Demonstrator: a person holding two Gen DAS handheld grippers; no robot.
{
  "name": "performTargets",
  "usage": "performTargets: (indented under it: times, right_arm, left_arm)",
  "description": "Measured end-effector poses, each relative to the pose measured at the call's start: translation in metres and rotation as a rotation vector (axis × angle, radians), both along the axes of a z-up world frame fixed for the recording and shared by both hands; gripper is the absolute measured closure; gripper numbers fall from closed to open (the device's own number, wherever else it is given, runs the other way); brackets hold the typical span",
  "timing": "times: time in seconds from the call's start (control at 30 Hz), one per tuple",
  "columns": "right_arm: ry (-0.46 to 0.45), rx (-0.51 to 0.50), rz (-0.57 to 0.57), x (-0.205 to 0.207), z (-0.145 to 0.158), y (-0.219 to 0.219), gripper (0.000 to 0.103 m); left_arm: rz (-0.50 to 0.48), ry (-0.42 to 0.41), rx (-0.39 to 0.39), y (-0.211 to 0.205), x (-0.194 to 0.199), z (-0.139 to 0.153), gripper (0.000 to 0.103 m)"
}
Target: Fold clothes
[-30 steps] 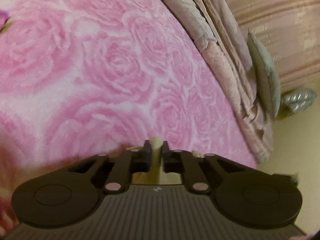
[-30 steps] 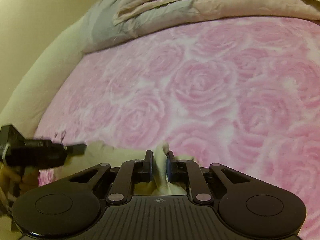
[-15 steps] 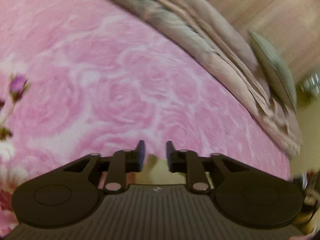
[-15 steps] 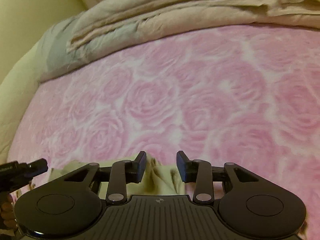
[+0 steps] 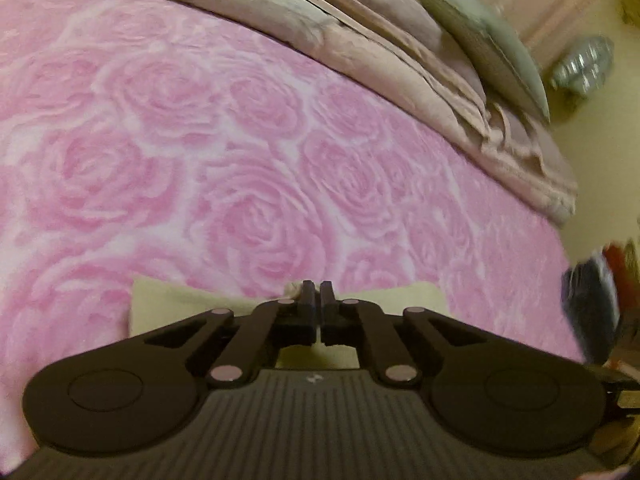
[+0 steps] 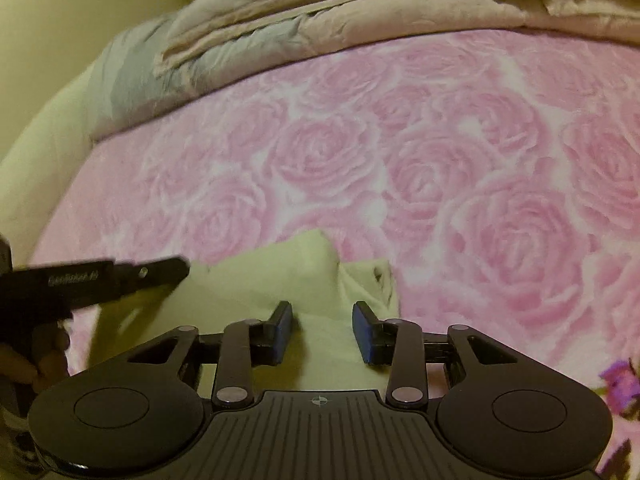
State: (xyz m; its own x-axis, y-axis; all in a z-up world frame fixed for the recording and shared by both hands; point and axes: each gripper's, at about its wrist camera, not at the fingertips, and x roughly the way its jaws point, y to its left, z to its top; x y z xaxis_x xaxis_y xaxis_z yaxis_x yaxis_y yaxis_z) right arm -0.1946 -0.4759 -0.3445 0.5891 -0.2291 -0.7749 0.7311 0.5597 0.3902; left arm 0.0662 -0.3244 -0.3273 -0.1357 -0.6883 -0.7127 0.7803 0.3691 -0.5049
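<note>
Your left gripper (image 5: 319, 294) has its jaws pressed together with nothing visible between them; the pale yellow garment (image 6: 276, 288) lies on the bedspread just below and ahead of the tips, not in them. Your right gripper (image 6: 322, 330) stands partly open, its blue-faced pads on either side of the cloth without pressing on it, so neither hand holds anything. In the right wrist view your left gripper's closed tips sit at the garment's left side; whether they touch it you cannot tell.

The garment rests as a small folded bundle near the front edge of the pink rose bedspread (image 5: 248, 152), one peak standing up and a loose flap on its right. A heap of beige and grey bedding (image 6: 360, 12) lies along the far edge, well apart.

This looks like the release after a fold. Your next move probably calls for flattening that raised peak, or picking fresh corners for another fold; open the left jaws before reaching in.

White lettering runs along the left gripper's side, too blurred to read.
</note>
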Motion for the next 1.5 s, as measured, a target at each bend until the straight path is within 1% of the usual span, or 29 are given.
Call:
performTargets:
  times: [0.07,0.1,0.13,0.2,0.23,0.27,0.3,0.33,0.4,0.5,0.57,0.63,0.7,0.73,0.77,0.8,0.83,0.87,0.9,0.97,1.03,1.07,1.1,1.13,1.2,1.3,1.37,1.43,1.5]
  right_arm:
    - [0.008,-0.018,-0.044,-0.010,0.011,-0.005,0.066]
    - [0.014,-0.029,-0.044,-0.014,0.019,-0.001,0.065]
    - [0.018,-0.041,-0.034,-0.018,0.026,0.006,0.056]
    - [0.028,-0.063,-0.016,-0.026,0.042,0.020,0.035]
    - [0.033,-0.075,-0.006,-0.030,0.050,0.027,0.035]
    - [0.038,-0.086,0.003,-0.034,0.057,0.034,0.035]
    - [0.056,-0.102,0.032,-0.034,0.063,0.045,0.036]
    - [0.079,-0.120,0.070,-0.032,0.067,0.059,0.052]
    - [0.117,-0.134,0.146,-0.027,0.065,0.081,0.070]
    - [0.160,-0.169,0.220,-0.021,0.044,0.099,0.071]
    - [0.222,-0.190,0.272,-0.014,0.021,0.101,0.071]
    - [0.218,-0.194,0.273,-0.013,0.008,0.095,0.071]
    - [0.224,-0.178,0.273,-0.012,0.006,0.087,0.070]
    - [0.225,-0.159,0.258,-0.014,0.009,0.083,0.066]
    - [0.224,-0.135,0.236,-0.017,0.011,0.078,0.054]
    - [0.223,-0.111,0.214,-0.021,0.014,0.074,0.034]
    - [0.208,-0.087,0.182,-0.026,0.017,0.068,0.030]
    - [0.170,-0.046,0.145,-0.035,0.019,0.061,0.030]
    - [0.125,0.002,0.107,-0.045,0.020,0.054,0.030]
    - [0.034,0.130,0.024,-0.064,0.015,0.038,0.030]
    - [-0.040,0.231,-0.037,-0.077,0.005,0.026,0.030]
    - [-0.075,0.278,-0.066,-0.084,0.000,0.020,0.030]
    - [-0.097,0.307,-0.077,-0.086,-0.005,0.015,0.030]
    - [-0.113,0.329,-0.081,-0.086,-0.008,0.011,0.030]
    - [-0.136,0.365,-0.084,-0.083,-0.017,0.005,0.030]
    - [-0.142,0.409,-0.087,-0.074,-0.029,-0.001,0.030]
    - [-0.162,0.417,-0.090,-0.071,-0.033,-0.003,0.030]
    - [-0.180,0.433,-0.087,-0.067,-0.037,-0.006,0.030]
    - [-0.198,0.449,-0.074,-0.064,-0.041,-0.010,0.030]
  left_arm:
    - [0.041,-0.003,0.006,0.013,0.006,0.012,0.101]
    - [0.048,-0.007,0.017,0.021,0.005,0.018,0.101]
    - [0.052,-0.012,0.029,0.030,0.005,0.024,0.101]
    - [-0.006,-0.022,0.051,0.044,-0.005,0.039,0.101]
    - [-0.035,-0.035,0.059,0.050,-0.013,0.045,0.101]
    - [-0.059,-0.028,0.060,0.055,-0.023,0.048,0.101]
    - [-0.083,-0.020,0.061,0.061,-0.033,0.051,0.101]
    - [-0.108,-0.011,0.061,0.066,-0.042,0.053,0.101]
    - [-0.131,-0.012,0.069,0.070,-0.060,0.049,0.101]
    - [-0.139,-0.042,0.122,0.066,-0.078,0.030,0.102]
    - [-0.139,-0.068,0.155,0.061,-0.084,0.015,0.102]
    - [-0.131,-0.100,0.151,0.057,-0.087,0.010,0.102]
    - [-0.116,-0.090,0.161,0.057,-0.086,0.014,0.101]
    - [-0.108,-0.083,0.166,0.058,-0.086,0.016,0.101]
    - [-0.099,-0.078,0.170,0.060,-0.084,0.019,0.101]
    - [-0.086,-0.077,0.167,0.064,-0.078,0.025,0.101]
    - [-0.063,-0.076,0.154,0.070,-0.071,0.032,0.101]
    - [-0.024,-0.078,0.138,0.076,-0.061,0.038,0.096]
    - [0.017,-0.071,0.128,0.084,-0.049,0.044,0.087]
    - [0.113,-0.006,0.133,0.099,-0.020,0.043,0.077]
    - [0.209,0.063,0.140,0.115,0.010,0.040,0.075]
    - [0.255,0.128,0.159,0.120,0.025,0.033,0.072]
    - [0.288,0.207,0.165,0.124,0.039,0.023,0.069]
    - [0.307,0.271,0.159,0.126,0.047,0.013,0.069]
    - [0.333,0.396,0.131,0.129,0.060,-0.006,0.066]
    - [0.369,0.515,0.110,0.132,0.067,-0.033,0.066]
    - [0.370,0.552,0.084,0.133,0.070,-0.044,0.066]
    - [0.360,0.581,0.060,0.132,0.071,-0.048,0.066]
    - [0.321,0.581,0.062,0.126,0.069,-0.049,0.066]
